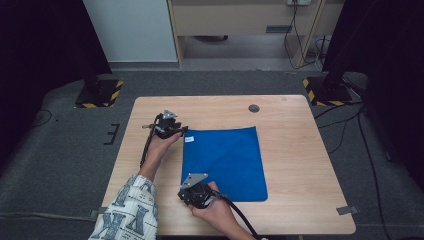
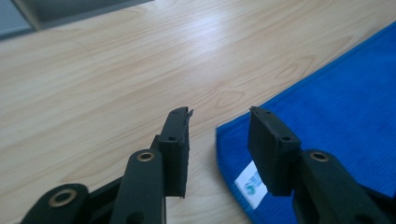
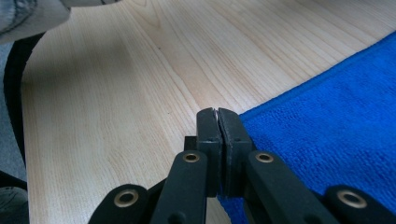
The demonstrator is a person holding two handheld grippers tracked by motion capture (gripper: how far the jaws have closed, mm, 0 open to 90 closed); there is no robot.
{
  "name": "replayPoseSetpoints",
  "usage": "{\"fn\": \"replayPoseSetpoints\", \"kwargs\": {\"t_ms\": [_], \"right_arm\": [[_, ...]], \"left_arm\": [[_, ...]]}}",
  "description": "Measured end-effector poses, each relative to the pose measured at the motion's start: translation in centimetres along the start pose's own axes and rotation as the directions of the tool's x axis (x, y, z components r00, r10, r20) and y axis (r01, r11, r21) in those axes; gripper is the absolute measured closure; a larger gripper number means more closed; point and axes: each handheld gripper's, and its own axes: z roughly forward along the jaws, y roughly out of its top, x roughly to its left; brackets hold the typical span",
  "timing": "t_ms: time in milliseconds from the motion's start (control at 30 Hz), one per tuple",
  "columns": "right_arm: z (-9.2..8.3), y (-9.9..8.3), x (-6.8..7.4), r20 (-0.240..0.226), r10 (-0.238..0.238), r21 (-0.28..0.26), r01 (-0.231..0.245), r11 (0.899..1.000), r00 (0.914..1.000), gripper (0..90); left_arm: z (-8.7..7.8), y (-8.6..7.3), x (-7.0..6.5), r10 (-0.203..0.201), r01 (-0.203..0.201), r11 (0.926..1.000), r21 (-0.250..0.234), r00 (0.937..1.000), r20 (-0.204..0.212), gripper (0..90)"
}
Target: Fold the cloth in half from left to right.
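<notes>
High view puts the blue cloth (image 1: 224, 162) flat on the bench (image 1: 295, 165), your left gripper (image 1: 183, 132) spread astride its far-left corner and your right gripper (image 1: 198, 199) pressed together at the near-left corner. Left gripper view shows the white label (image 2: 251, 183). Right gripper view can't confirm fabric is caught, so lifting may leave that corner behind.

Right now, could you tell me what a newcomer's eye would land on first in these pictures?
The bright blue cloth lying flat in the middle of the wooden table. Next, the left gripper at its far left corner, jaws apart astride the corner with the white label, and the right gripper shut on the cloth's near left corner.
</notes>
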Motion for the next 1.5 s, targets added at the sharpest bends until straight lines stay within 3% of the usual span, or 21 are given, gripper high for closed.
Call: {"fn": "replayPoseSetpoints", "kwargs": {"t_ms": [400, 600, 733, 1067, 1167, 1500], "right_arm": [[-0.3, -0.2, 0.1, -0.007, 0.008, -0.007, -0.008, 1.0, 0.9999, 88.5], [-0.4, -0.3, 0.1, -0.005, 0.011, -0.014, -0.011, 1.0, 0.9999, 88.6], [-0.8, -0.3, 0.2, -0.002, 0.002, -0.011, -0.002, 1.0, 1.0, 88.6], [-2.3, 0.2, 0.7, 0.011, 0.018, -0.068, -0.017, 0.998, 0.9998, 88.7], [-2.5, 0.5, 0.7, 0.015, 0.035, -0.086, -0.034, 0.996, 0.9993, 88.9], [-2.0, 1.0, 1.3, 0.056, 0.039, -0.079, -0.034, 0.996, 0.9977, 88.9]], "left_arm": [[2.2, -1.1, 0.0, 0.034, -0.034, 0.9976, 0.061, 0.9994, -0.009, 70.4], [2.3, -1.0, -0.1, 0.026, -0.026, 0.9965, 0.079, 0.9996, 0.007, 88.7], [1.4, -0.5, 0.0, -0.013, 0.013, 0.9991, 0.041, 0.9999, 0.007, 89.3], [-1.0, 2.4, -1.4, 0.061, -0.061, 0.9979, 0.022, 0.9981, -0.005, 89.5], [-1.1, 2.8, -1.4, 0.066, -0.065, 0.9969, 0.043, 0.9978, -0.01, 89.6], [-1.6, 3.6, -0.8, 0.062, -0.061, 0.9976, 0.033, 0.9978, -0.025, 89.6]]}}
